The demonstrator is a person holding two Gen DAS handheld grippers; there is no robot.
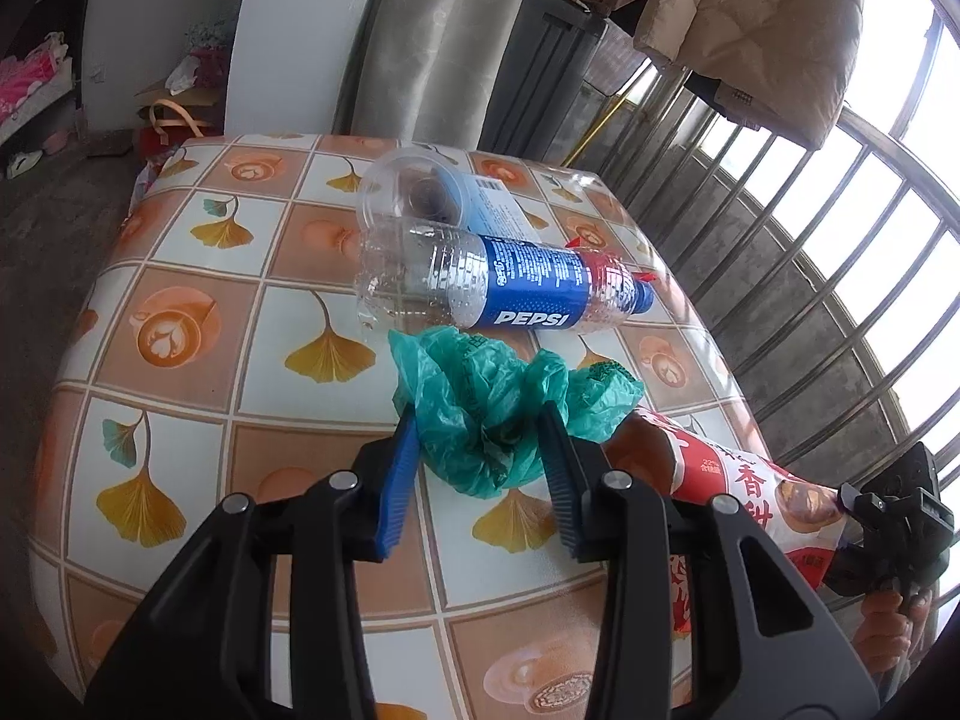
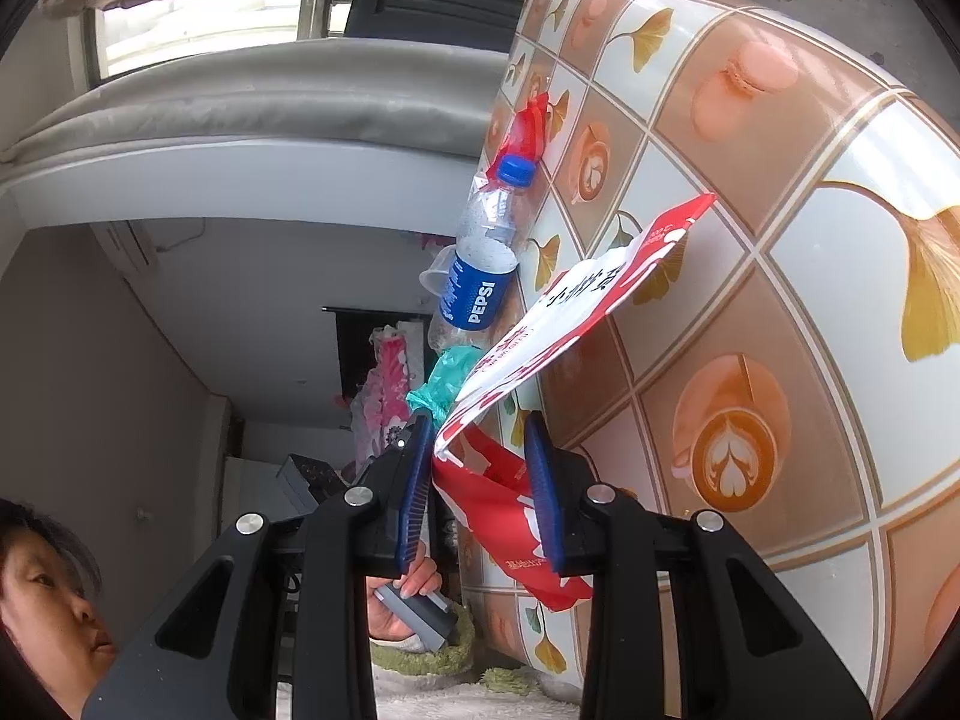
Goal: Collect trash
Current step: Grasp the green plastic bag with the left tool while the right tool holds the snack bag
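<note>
On the tiled-pattern tablecloth [image 1: 180, 330] my left gripper [image 1: 480, 420] is shut on a crumpled green plastic bag [image 1: 480, 402], its blue pads pressing both sides. Just behind lies an empty Pepsi bottle [image 1: 510, 282] on its side, with a clear plastic cup [image 1: 414, 186] beyond it. To the right, my right gripper [image 1: 852, 504] holds the end of a red-and-white snack bag [image 1: 732, 480]. In the right wrist view that snack bag [image 2: 540, 330] runs between the pads of the right gripper [image 2: 480, 426], with the bottle [image 2: 480, 276] and green bag [image 2: 444, 378] behind it.
A red wrapper scrap [image 2: 528, 132] lies by the bottle's cap. A metal railing [image 1: 810, 240] runs close along the table's right side, a grey curtain [image 1: 432, 30] hangs behind, and a quilted coat [image 1: 750, 18] hangs above the railing. A person's head [image 2: 42, 600] is low on the left.
</note>
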